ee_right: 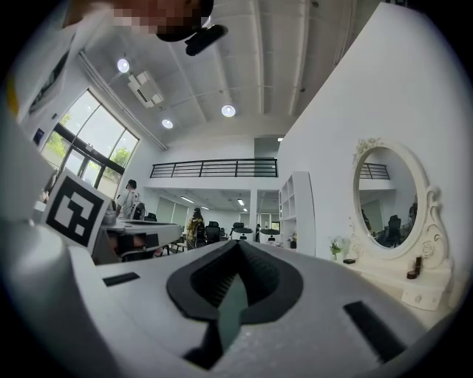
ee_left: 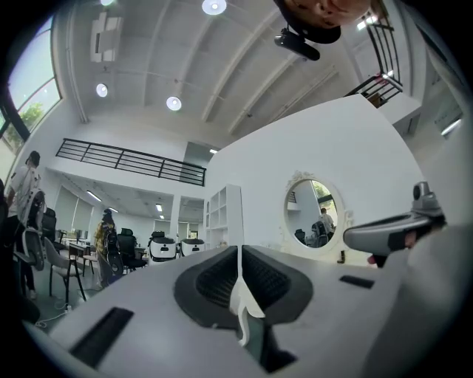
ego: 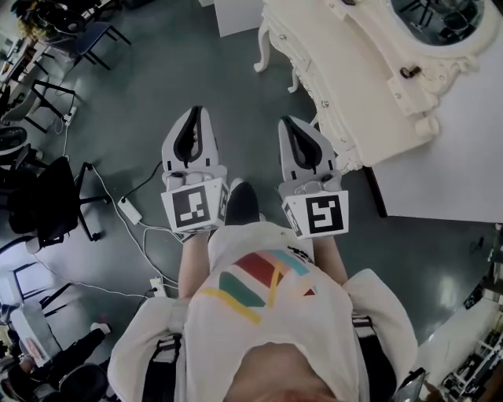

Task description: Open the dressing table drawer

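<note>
Head view looks steeply down on both grippers, held side by side over the grey floor (ego: 157, 78) to the left of the dressing table (ego: 369, 86). The left gripper (ego: 196, 114) has its jaws pressed together with nothing between them, and it is well apart from the dressing table. The right gripper (ego: 289, 124) is also pressed together and empty. It is near the dressing table's carved front, closer than the left one, and does not touch it. Both point level toward the dressing table's side of the room.

The dressing table is white, with curled legs (ego: 263, 49) and an oval mirror (ego: 436, 20) on top. A small dark bottle (ego: 409, 72) stands by the mirror's base. The drawer cannot be told apart from the carved front. Left of the dressing table, cables (ego: 141, 235) and a power strip (ego: 130, 210) lie on the floor, and black chairs (ego: 47, 196) stand farther left still.

Left gripper view confirms the left gripper (ee_left: 239, 251) closed on nothing, with the mirror (ee_left: 314, 214) ahead to its right. Right gripper view shows the right gripper (ee_right: 238, 247) closed and empty, with the mirror (ee_right: 388, 199) and the dressing table (ee_right: 414, 284) at right against a white wall (ee_right: 332, 118).
</note>
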Demonstrator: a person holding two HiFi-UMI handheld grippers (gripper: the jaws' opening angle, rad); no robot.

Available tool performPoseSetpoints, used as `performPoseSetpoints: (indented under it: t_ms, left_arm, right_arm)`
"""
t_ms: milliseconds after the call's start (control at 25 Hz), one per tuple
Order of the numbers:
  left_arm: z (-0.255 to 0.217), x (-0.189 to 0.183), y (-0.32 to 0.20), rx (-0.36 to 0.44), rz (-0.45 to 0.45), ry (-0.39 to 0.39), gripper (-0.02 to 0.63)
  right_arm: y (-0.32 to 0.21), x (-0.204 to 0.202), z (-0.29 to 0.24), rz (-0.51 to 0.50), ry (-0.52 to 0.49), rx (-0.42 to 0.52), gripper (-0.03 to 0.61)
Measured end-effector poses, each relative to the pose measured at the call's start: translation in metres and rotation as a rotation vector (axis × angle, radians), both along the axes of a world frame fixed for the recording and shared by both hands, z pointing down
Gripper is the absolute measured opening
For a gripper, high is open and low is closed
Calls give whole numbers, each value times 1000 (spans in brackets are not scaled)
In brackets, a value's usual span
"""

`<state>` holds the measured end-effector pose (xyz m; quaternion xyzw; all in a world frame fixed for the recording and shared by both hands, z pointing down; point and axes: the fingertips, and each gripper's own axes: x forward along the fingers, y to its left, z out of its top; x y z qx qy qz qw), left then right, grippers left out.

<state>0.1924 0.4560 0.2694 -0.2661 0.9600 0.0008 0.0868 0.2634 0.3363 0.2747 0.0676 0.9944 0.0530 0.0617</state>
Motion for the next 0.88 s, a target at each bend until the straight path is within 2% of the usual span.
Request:
performPoseSetpoints:
  t_ms: [200, 480, 680, 880]
  left_arm:
    - [-10, -22, -19, -26, 10, -69, 17]
    - [-23, -70, -58, 31, 75, -121, 17]
    - [-31, -129, -93, 13, 114, -152, 17]
    - [-26, -199, -131, 21, 178, -106, 17]
  right_arm:
    - [-25, -3, -13, 8, -46, -39, 0]
    - [-73, -30, -20, 103, -98, -14, 0]
    - [-104, -77, -19, 143, -97, -39, 0]
    - [-132, -147, -13, 177, -51, -48, 0]
